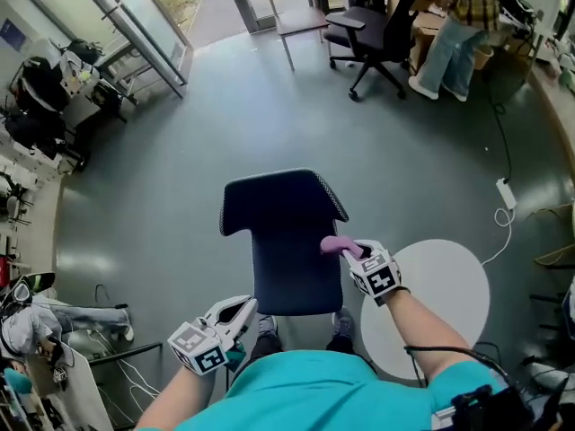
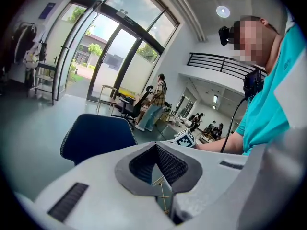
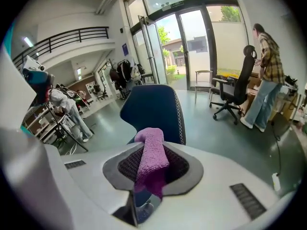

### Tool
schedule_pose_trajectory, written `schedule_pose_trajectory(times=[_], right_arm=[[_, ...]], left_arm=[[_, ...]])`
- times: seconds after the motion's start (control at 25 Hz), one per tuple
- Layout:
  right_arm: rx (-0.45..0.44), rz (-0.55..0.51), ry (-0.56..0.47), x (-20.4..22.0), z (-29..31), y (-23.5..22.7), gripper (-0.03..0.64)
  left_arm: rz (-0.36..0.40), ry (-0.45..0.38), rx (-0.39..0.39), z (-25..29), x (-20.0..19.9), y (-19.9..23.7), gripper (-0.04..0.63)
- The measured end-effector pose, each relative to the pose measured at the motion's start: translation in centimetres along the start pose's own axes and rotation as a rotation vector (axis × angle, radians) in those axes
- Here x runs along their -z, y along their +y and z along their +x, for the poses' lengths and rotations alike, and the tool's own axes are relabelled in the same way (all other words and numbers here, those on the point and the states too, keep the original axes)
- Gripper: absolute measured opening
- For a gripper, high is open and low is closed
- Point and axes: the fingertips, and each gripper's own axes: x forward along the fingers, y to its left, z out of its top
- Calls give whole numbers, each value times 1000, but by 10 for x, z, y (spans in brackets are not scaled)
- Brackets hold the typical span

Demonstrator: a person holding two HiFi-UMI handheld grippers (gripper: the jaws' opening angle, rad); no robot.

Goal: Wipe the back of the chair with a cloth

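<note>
At centre frame, the right gripper (image 1: 355, 250) is clamping a purple cloth (image 1: 335, 244) over the chair back (image 1: 280, 227), seemingly mid-wipe, the next stroke needing firm contact; the left gripper (image 1: 243, 311) is idling shut, empty.

Nubby, matt purple cloth (image 3: 150, 159) lies against the dark, finely textured pads (image 3: 125, 167) of the right tongs (image 1: 346, 250), whose shell is smooth, matt pale-grey plastic. At the tongs' 12 o'clock, the chair (image 1: 286, 236) back shows navy woven fabric with a mesh-textured edge. The grey floor (image 1: 180, 178) is smooth with a soft sheen. The round white bench (image 1: 454, 285), at the chair's 4 o'clock, looks smooth.
</note>
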Motion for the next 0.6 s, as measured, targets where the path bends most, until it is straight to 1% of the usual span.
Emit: schedule_pose_trajectory(times=[0.16,0.36,0.48,0.6], right_arm=[[-30,3,-45,-23,-35,18,87],[-55,-6,-98,-55,-75,36,87],[-82,-31,-156,-86,-110,49,87],[-125,-63,-230,-126,-152,74,87]], left_arm=[[24,-66,-24,-21,-25,-14,3],[69,-156,-33,-41,-57,-31,3],[106,-207,-33,-54,-78,-41,3],[157,-254,-15,-76,-104,-50,3]])
